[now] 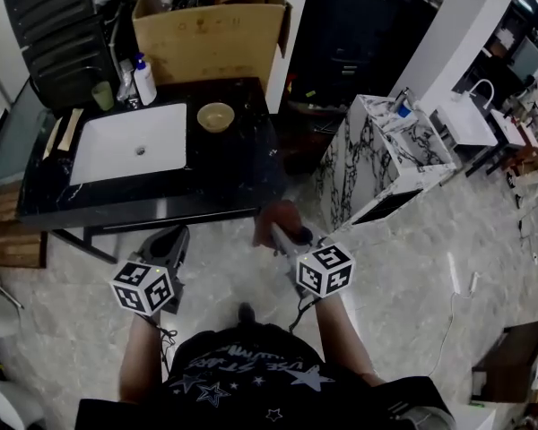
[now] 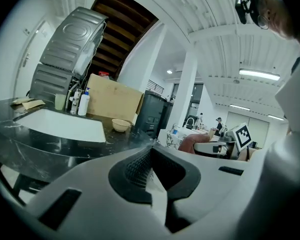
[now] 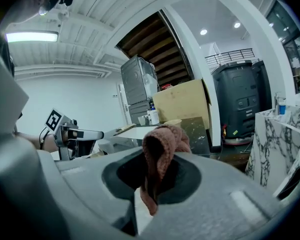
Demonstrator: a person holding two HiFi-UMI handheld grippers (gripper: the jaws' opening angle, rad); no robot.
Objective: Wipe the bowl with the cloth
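The bowl (image 1: 215, 116) sits upright on the black counter (image 1: 233, 173), toward its rear right corner, just beside the back right corner of the white sink (image 1: 130, 141). In the left gripper view the bowl looks empty, though its inside shows only in part. The cloth (image 3: 162, 149), a reddish-brown knit, is pinched between the closed jaws of the right gripper (image 3: 155, 179), with a folded loop standing up above them and a short tail hanging below. The left gripper (image 2: 150, 151) has its jaws pressed together with nothing between them. In the head view both grippers are out past the counter's front edge, over the floor and well apart from the bowl. A pump bottle (image 1: 144, 81) and a green cup (image 1: 103, 95) stand along the counter's back edge, with a cardboard box (image 1: 206, 34) behind them.
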